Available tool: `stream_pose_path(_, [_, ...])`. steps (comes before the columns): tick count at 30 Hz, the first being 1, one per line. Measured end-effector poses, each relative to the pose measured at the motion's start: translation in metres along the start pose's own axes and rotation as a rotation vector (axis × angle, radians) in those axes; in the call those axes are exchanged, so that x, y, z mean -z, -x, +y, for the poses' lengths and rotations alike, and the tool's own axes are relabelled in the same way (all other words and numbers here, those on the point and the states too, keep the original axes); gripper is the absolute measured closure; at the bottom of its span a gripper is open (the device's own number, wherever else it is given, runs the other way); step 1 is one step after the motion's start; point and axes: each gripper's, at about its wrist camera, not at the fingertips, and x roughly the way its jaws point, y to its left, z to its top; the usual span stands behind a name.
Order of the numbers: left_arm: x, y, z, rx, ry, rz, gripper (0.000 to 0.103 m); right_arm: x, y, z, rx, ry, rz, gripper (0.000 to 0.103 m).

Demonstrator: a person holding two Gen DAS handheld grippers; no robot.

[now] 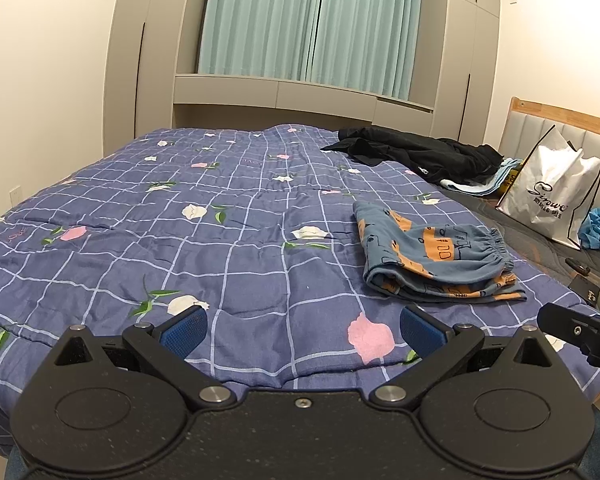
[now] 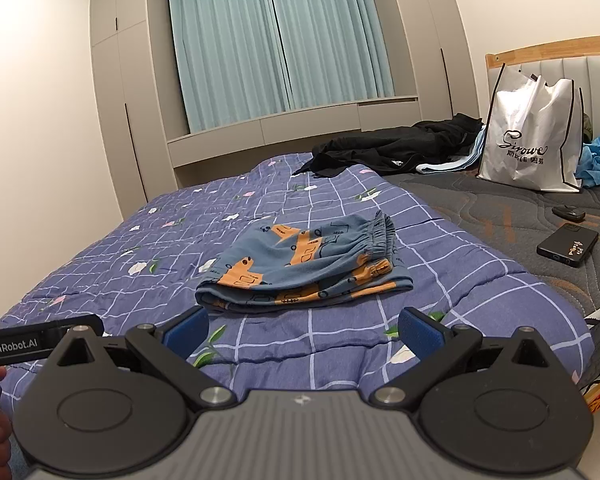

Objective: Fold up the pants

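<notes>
The pants (image 2: 304, 266) lie in a compact folded stack on the bed's quilt (image 2: 340, 332), just ahead of the right gripper (image 2: 304, 330) and ahead-right of the left gripper (image 1: 304, 330), so the folding looks finished. Both sets of fingers are spread, grasping nothing. The stack's inner layers are hidden, so I can't judge how neat they are.
</notes>
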Motion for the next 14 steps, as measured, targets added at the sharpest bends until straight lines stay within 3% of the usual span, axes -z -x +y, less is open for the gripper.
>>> stream_pose_path(14, [0.0000, 0.0001, -0.0006, -0.003, -0.001, -0.002, 0.001, 0.0000, 0.0002, 0.0005, 0.001, -0.001, 0.000, 0.000])
